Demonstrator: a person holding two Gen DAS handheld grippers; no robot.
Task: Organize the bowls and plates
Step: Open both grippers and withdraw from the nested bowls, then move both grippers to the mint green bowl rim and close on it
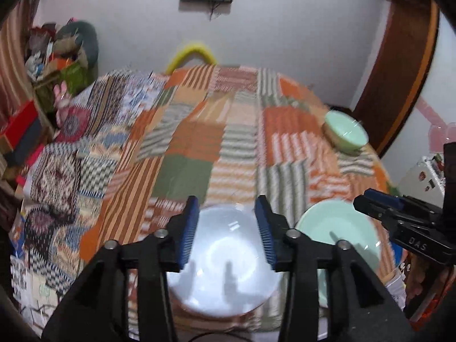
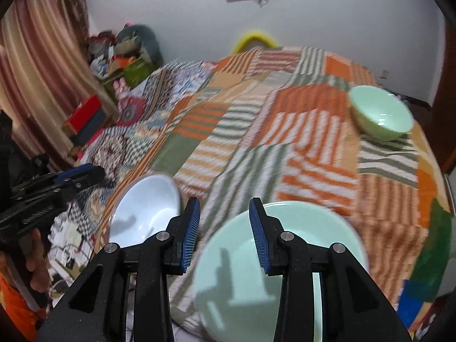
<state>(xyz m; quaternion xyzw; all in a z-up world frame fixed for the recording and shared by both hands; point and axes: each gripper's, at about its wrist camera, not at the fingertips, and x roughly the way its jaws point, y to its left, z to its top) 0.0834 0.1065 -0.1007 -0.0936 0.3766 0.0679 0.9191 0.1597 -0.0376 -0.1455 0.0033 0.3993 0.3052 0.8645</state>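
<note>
Patchwork bed cover is soft and lumpy, so with the left gripper and right gripper fingers partly open and empty above the white plate and green plate, and the green bowl far off near the edge, a clumsy regrab could tip one.

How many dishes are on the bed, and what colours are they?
Green bowl: 1
Green plate: 1
Pale blue plate: 1
Total: 3 dishes
</note>
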